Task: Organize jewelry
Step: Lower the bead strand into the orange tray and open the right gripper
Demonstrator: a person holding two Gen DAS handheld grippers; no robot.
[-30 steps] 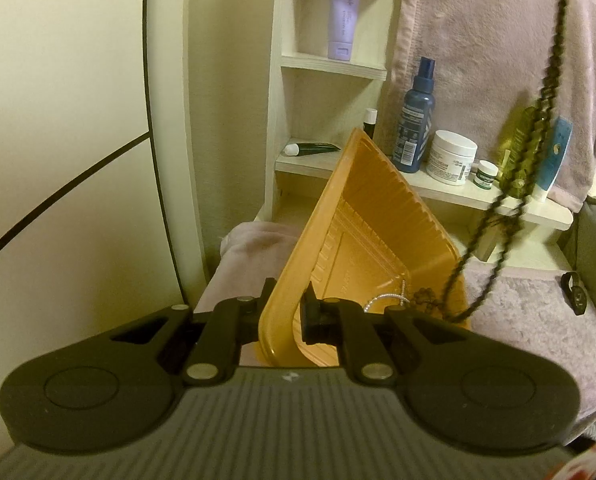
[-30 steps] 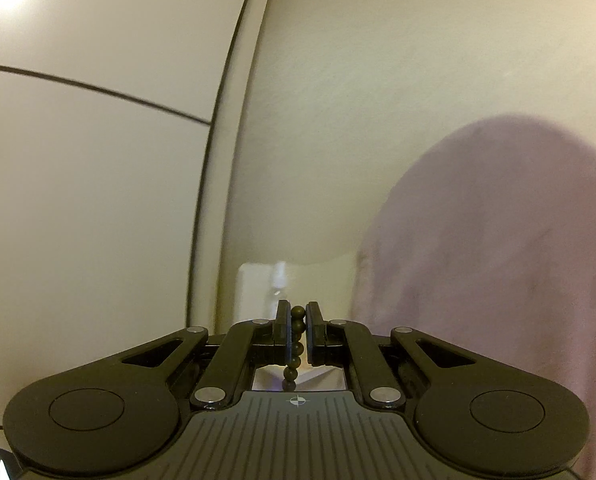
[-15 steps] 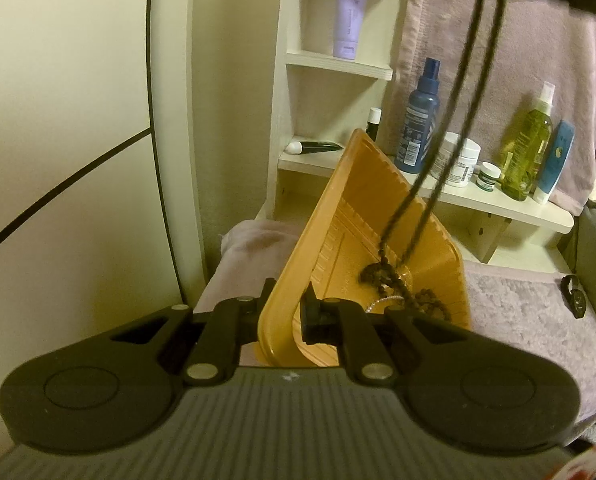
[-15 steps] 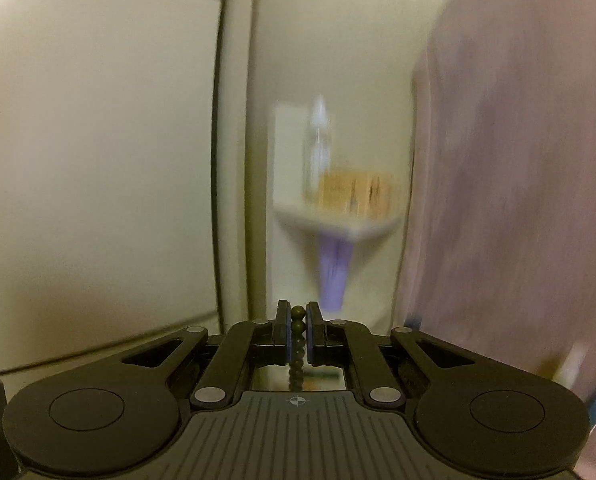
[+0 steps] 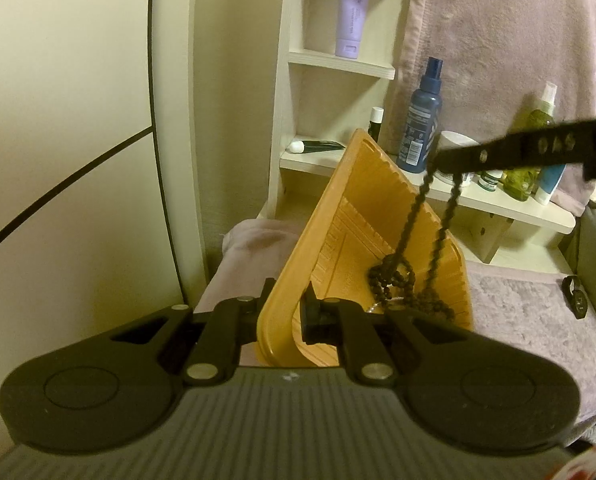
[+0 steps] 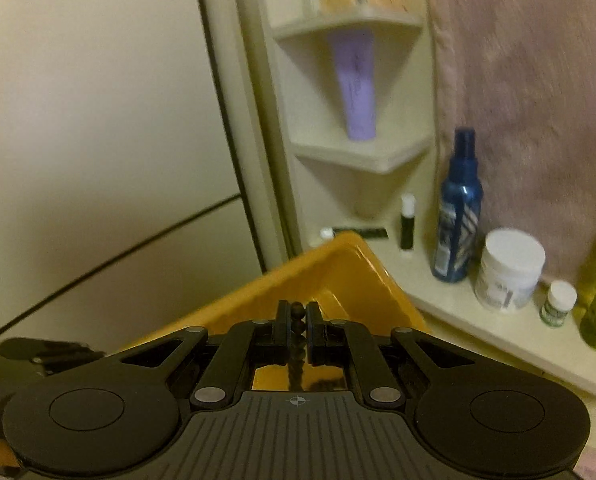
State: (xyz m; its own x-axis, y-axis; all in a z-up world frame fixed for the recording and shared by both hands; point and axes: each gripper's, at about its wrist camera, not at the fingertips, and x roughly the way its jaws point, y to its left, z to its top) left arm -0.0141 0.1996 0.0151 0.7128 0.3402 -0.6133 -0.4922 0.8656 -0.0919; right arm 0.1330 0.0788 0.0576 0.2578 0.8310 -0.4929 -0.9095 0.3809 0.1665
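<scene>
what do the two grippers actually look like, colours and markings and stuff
Both look alike. The left gripper and the right gripper are matte black, with two rounded lobes bearing embossed circles, silver pivot pins on angled linkage bars, and a grey ribbed base with a small white crosshair mark. No cables or sleeves show.

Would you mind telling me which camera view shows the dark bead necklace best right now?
The left wrist view: the bead necklace hangs from the right gripper, its lower end coiled in the orange tray. The right wrist view shows only a few beads pinched between its fingers.
</scene>
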